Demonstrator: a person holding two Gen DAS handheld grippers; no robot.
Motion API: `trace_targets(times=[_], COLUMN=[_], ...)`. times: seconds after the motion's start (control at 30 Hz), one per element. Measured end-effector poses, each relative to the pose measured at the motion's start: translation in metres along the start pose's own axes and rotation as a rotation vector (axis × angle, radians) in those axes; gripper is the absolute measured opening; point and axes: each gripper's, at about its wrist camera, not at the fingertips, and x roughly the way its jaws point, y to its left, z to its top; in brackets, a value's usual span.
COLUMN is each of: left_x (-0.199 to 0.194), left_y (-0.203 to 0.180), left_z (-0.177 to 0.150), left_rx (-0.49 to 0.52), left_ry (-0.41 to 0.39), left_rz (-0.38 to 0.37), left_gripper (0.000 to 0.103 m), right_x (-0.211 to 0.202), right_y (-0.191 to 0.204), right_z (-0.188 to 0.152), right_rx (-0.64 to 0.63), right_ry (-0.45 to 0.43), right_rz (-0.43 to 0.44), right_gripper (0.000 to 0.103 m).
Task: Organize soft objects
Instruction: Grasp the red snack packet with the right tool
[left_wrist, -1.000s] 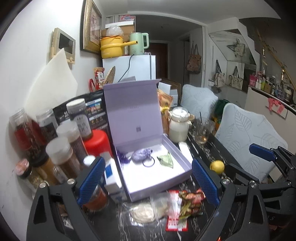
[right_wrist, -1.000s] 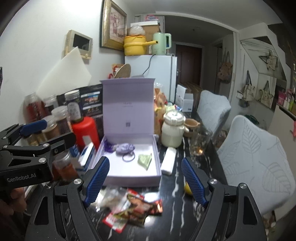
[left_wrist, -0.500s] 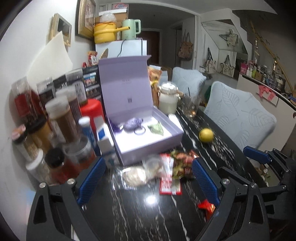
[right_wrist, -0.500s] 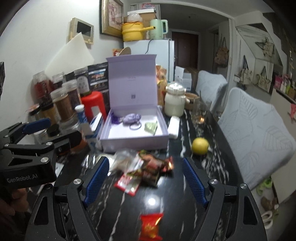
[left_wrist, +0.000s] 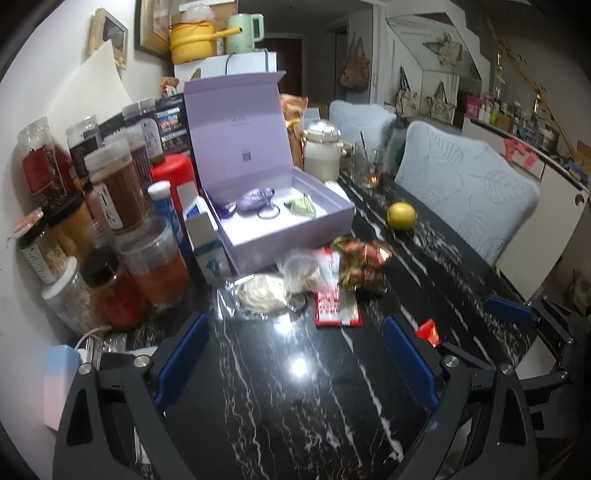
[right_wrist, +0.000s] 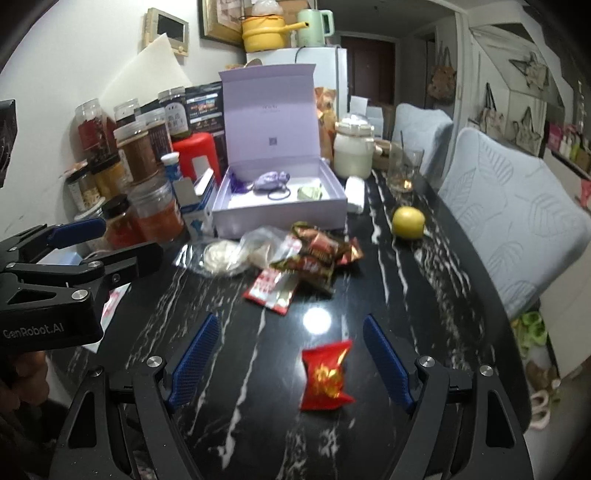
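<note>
An open lilac box (left_wrist: 280, 236) (right_wrist: 280, 214) stands on the black marble table (left_wrist: 295, 387), holding a purple scrunchie (left_wrist: 253, 197) (right_wrist: 269, 180), a hair ring and a green item (left_wrist: 302, 207). In front of it lie clear bags (left_wrist: 269, 284) (right_wrist: 236, 254), dark red snack packets (left_wrist: 360, 264) (right_wrist: 317, 258) and a red-white sachet (left_wrist: 338, 308). A small red packet (right_wrist: 327, 374) (left_wrist: 428, 332) lies nearest, between my right gripper's (right_wrist: 291, 354) fingers from above. My left gripper (left_wrist: 295, 358) hangs open over bare table. Both hold nothing.
Jars and bottles (left_wrist: 110, 221) crowd the table's left side by the wall. A lemon (left_wrist: 401, 215) (right_wrist: 408, 222), a white jar (left_wrist: 321, 155) and a glass (right_wrist: 402, 170) sit to the right of the box. Padded chairs (left_wrist: 465, 188) line the right edge.
Both grippers have pulled back from the box and sunk toward the table. The near tabletop and the small red packet have come into view. Jaw openings are unchanged.
</note>
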Motion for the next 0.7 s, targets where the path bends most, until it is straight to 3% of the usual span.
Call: trace_targets(times=[0.23, 0.7], left_x=[0.007, 0.052], left_y=[0.003, 0.012], left_z=[-0.02, -0.037], left_rx=[-0.011, -0.102], left_ry=[0.032, 0.116], left_rz=[-0.045, -0.081], left_gripper=[0.096, 0.096], right_x=[0.004, 0.045], right_y=[-0.006, -0.037], right_z=[-0.024, -0.053], right_rx=[0.042, 0.097], right_ry=[0.016, 0.144], right_rz=[0.004, -0.049], right_gripper=[0.081, 0.082])
